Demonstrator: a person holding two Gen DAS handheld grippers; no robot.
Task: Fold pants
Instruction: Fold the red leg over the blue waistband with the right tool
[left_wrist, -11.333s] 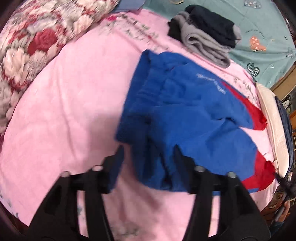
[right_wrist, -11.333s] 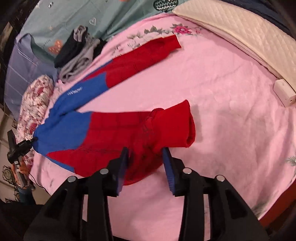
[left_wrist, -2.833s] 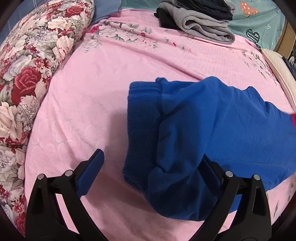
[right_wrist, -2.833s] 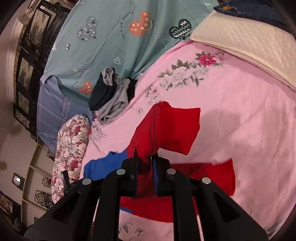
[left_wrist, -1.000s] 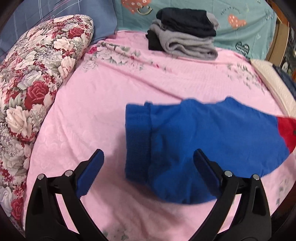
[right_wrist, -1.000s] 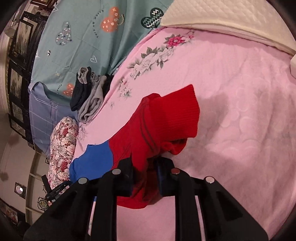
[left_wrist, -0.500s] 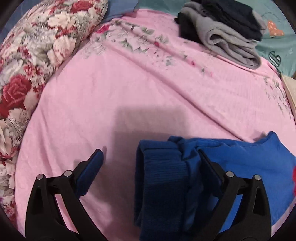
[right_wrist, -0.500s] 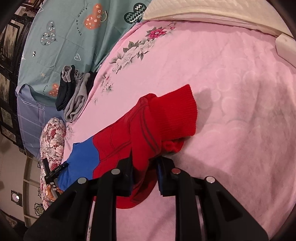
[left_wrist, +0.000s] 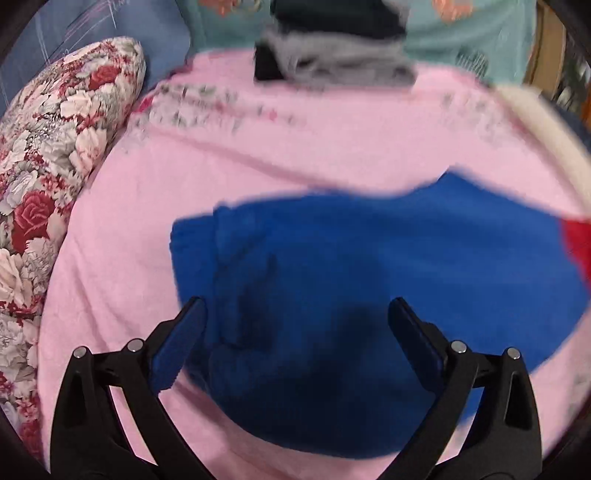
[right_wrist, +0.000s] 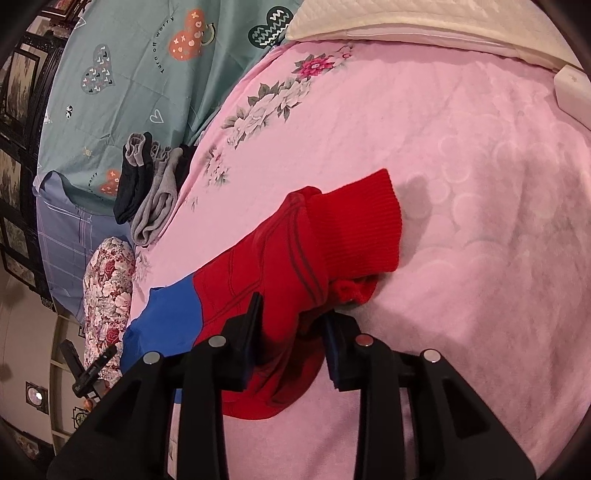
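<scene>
Vs half a sec ago: in the left wrist view the blue waist end of the pants (left_wrist: 369, 273) is now spreading wide across centre frame instead of bunching low between the fingers, and the whole pic is smearing w/ motion blur. The left gripper (left_wrist: 295, 325) is sitting w/ fingers wide apart, holding nothing, blue cloth lying between and under them. In the right wrist view the red leg end (right_wrist: 325, 236) is lying a bit flatter on the pink bedspread (right_wrist: 480, 184), ribbed cuff pointing to upper right. The right gripper (right_wrist: 295, 325) fingers look wider apart than before, w/ red cloth still sitting between them; can't tell if they're actually pinching it.

The pants are lying on the bed, blue part at lower left of the right view, red part at centre.

Writing: the teal sheet (right_wrist: 147, 74) at upper left is reading "turn off worry" by the orange heart. Folded grey and dark clothes (right_wrist: 151, 192) are stacking at its edge; floral pillow (right_wrist: 109, 280) at left.
</scene>
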